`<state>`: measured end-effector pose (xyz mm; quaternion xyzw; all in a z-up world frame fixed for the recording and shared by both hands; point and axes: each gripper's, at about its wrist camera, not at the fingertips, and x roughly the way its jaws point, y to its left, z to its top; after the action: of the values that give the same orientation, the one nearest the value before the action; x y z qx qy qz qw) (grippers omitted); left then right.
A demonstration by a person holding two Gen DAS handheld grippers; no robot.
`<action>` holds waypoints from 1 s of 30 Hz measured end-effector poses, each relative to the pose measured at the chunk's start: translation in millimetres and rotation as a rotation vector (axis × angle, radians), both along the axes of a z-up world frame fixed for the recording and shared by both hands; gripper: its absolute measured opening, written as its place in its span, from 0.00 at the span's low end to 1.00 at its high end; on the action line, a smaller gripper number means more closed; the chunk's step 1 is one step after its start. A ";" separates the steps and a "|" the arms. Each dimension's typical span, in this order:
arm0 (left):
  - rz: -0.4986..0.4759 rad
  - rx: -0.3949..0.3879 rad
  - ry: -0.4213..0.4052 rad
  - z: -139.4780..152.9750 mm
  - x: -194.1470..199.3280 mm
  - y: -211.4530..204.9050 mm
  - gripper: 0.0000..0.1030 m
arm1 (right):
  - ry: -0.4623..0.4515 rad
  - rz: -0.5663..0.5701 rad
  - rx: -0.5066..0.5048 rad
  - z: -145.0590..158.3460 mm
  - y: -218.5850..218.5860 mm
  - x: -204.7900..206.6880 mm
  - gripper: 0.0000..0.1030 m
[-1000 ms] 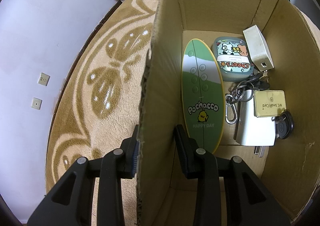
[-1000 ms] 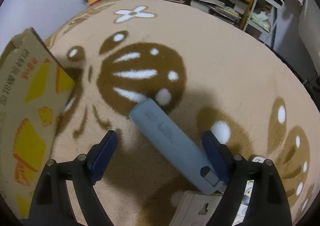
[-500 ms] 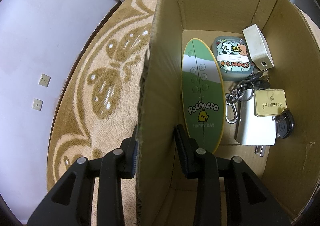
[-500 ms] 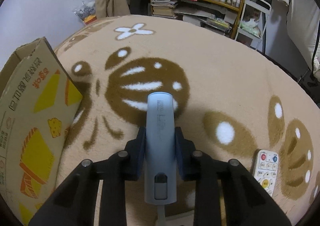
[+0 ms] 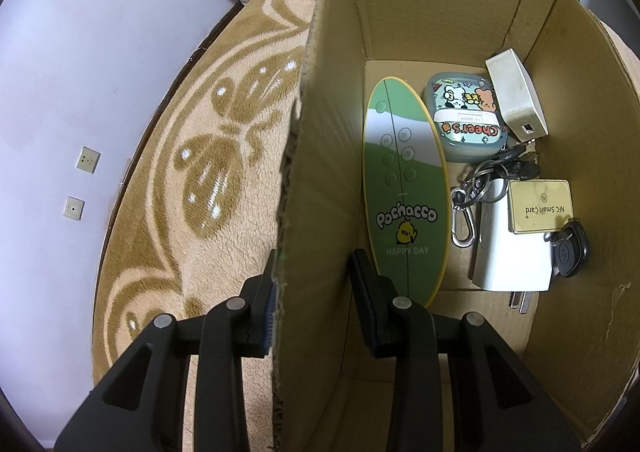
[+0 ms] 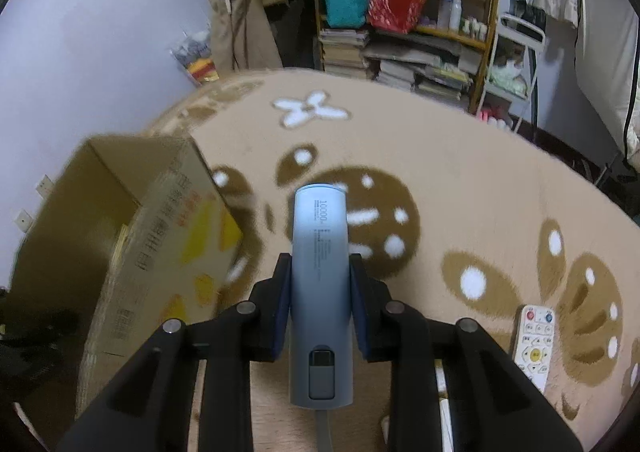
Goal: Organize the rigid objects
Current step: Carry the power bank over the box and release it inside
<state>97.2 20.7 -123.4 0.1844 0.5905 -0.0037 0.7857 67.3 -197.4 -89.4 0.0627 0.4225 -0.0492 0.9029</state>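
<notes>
A: Left wrist view first. What is the left gripper [image 5: 310, 292] doing?

B: Its fingers are narrow and clamped on the near wall of the cardboard box [image 5: 304, 180], one pad outside, one inside. The wall rises toward 12 o'clock. It steadies the box.

A: And inside?

B: A green oval board [image 5: 404, 192] lies at about 1 o'clock, a cartoon case [image 5: 466, 124] beyond it, then a white adapter [image 5: 516, 100], keys [image 5: 480, 188], a gold card [image 5: 540, 206] and a key fob [image 5: 572, 252] out toward 3 o'clock.

A: Right wrist view?

B: The right gripper [image 6: 320, 304] holds a grey-blue power bank [image 6: 320, 280] lengthwise, pads pressed on both its sides, its tip pointing to 12 o'clock. It hangs clear of the rug [image 6: 460, 180]. The box [image 6: 132, 252] sits at 9 o'clock, a white remote [image 6: 534, 344] at 4 o'clock.

A: So which step?

B: I judge the pickup done and the carry under way. Next, swing toward 9 o'clock, clear the rim, lower into a free spot, then release.
</notes>
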 end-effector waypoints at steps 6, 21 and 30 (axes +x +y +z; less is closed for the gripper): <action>0.000 0.001 0.000 -0.2 0.2 -0.2 0.32 | -0.064 0.012 0.017 27.1 10.4 -9.1 0.28; 0.001 0.001 0.000 -0.4 0.5 0.3 0.32 | -0.154 0.105 0.149 61.6 53.0 -21.7 0.28; 0.002 0.000 0.001 0.0 0.9 0.2 0.32 | -0.132 0.151 0.176 52.1 71.8 -22.4 0.28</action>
<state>98.2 20.9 -123.5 0.1836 0.5910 -0.0032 0.7855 44.9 -125.6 -37.2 0.1129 0.3682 0.0604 0.9209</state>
